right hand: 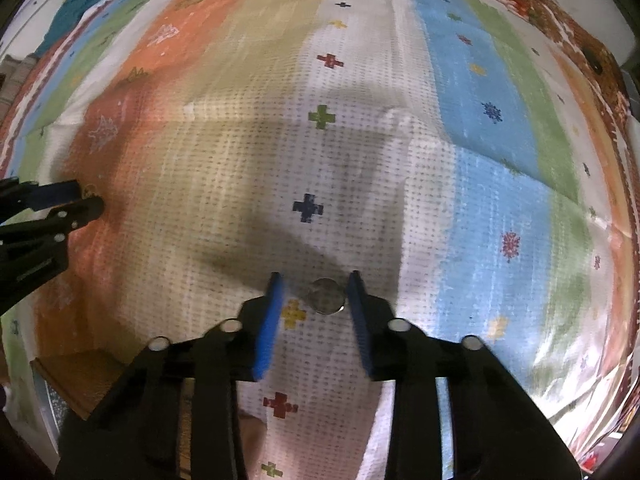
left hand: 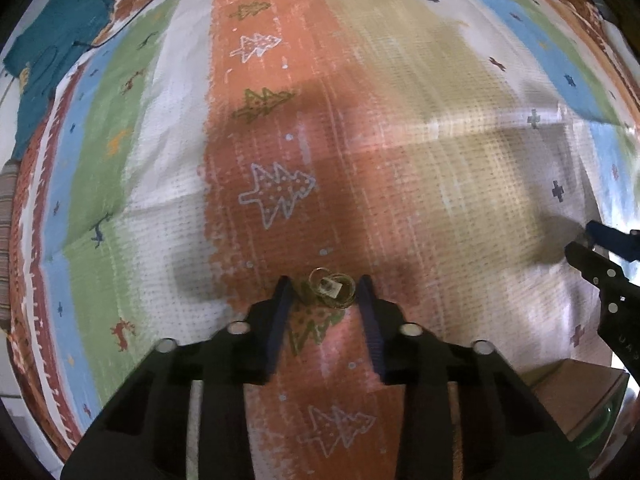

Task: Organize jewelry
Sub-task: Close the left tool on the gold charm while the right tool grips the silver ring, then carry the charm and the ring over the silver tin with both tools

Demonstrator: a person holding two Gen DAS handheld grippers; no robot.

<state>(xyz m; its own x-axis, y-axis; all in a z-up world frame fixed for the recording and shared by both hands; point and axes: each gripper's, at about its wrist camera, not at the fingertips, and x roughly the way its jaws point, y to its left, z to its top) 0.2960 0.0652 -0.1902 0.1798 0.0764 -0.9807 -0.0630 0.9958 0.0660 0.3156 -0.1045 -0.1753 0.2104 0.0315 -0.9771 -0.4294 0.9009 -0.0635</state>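
Observation:
In the left wrist view, a small pile of gold rings and chain [left hand: 331, 287] lies on the orange stripe of the striped cloth [left hand: 400, 140]. My left gripper [left hand: 325, 286] is open, its fingertips on either side of the pile. In the right wrist view, a thin round ring or bangle [right hand: 326, 296] lies on the white stripe of the cloth [right hand: 360, 160]. My right gripper [right hand: 315, 282] is open, with the ring just inside its right finger. Each gripper also shows in the other's view, the right one [left hand: 588, 240] at the right edge and the left one [right hand: 86, 198] at the left edge.
A brown box or tray [left hand: 576, 396] sits at the near edge between the grippers; it also shows in the right wrist view [right hand: 80, 376]. A teal garment [left hand: 52, 48] and a black cable [left hand: 132, 20] lie at the far left of the cloth.

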